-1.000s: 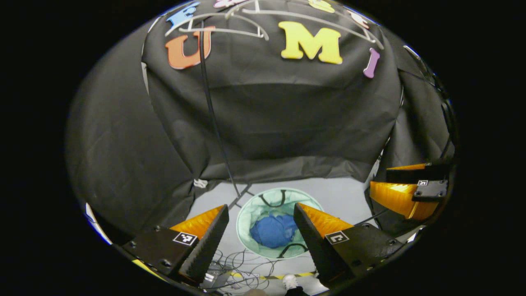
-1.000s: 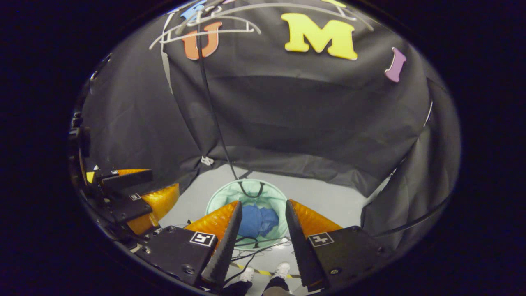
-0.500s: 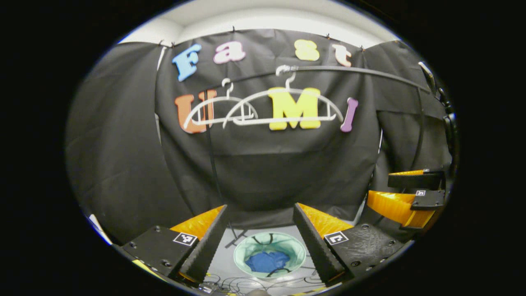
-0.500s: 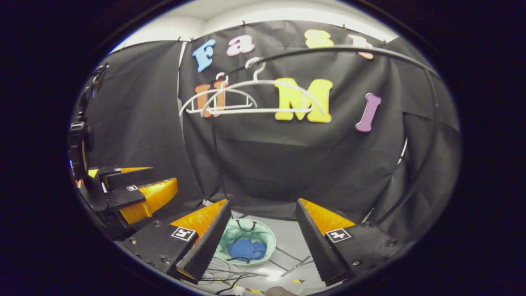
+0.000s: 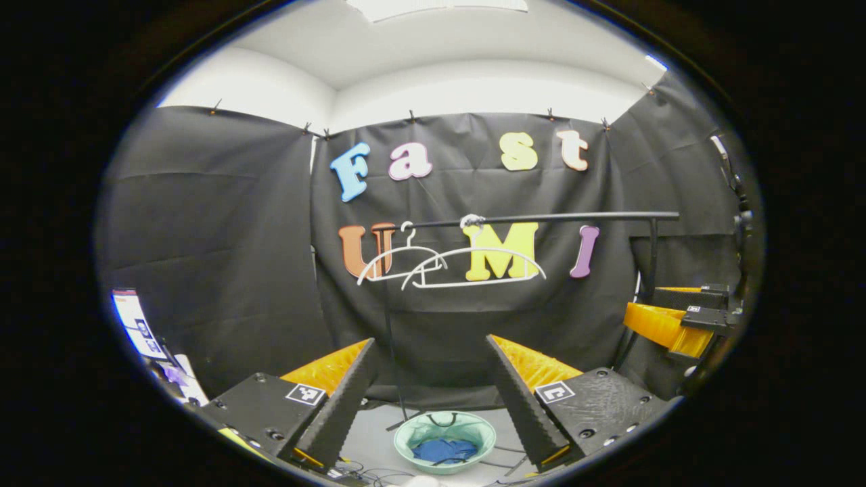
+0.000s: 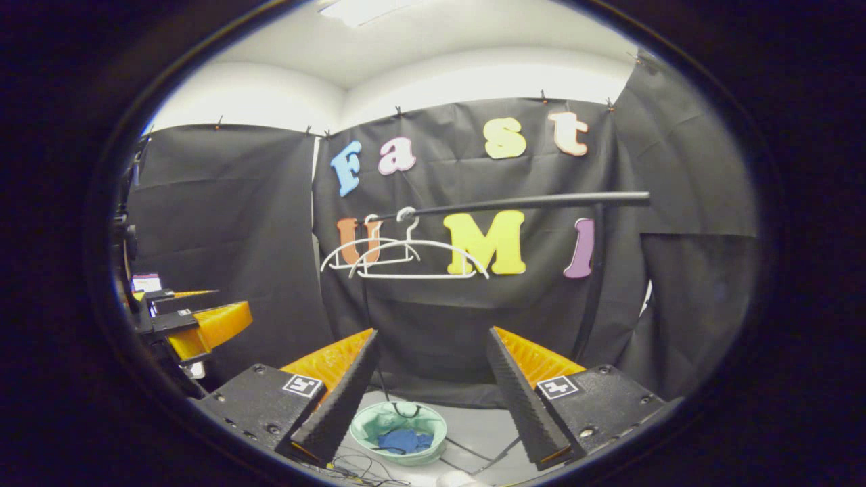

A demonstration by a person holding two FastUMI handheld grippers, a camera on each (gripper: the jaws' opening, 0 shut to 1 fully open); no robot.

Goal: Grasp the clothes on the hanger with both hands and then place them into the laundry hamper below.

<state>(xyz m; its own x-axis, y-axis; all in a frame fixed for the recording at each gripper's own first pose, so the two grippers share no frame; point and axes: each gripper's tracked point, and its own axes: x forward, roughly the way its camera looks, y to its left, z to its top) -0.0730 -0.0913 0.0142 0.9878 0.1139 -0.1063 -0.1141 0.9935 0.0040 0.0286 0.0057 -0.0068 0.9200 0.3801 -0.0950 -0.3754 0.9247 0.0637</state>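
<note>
A blue garment (image 5: 443,450) lies crumpled inside the pale green laundry hamper (image 5: 413,433) on the grey floor, seen low between the fingers of my left gripper (image 5: 430,346), which stands open and holds nothing. In the right gripper view the same blue garment (image 6: 404,441) rests in the hamper (image 6: 369,421), and my right gripper (image 6: 433,338) is open and holds nothing too. Two bare white hangers (image 5: 473,269) hang on the black rail (image 5: 568,217). In the right gripper view the hangers (image 6: 406,260) hang from the rail (image 6: 534,201). The right gripper (image 5: 666,323) shows at the left gripper view's right edge, the left gripper (image 6: 196,325) at the right gripper view's left edge.
The rail's black upright pole (image 5: 392,365) runs down to a base beside the hamper. Loose cables (image 6: 352,467) lie on the floor in front of the hamper. Black cloth walls close the booth on three sides.
Both grippers have risen and tilted up from looking down at the hamper; the hamper has shrunk to the bottom of both views and the rail, hangers and ceiling have come into sight.
</note>
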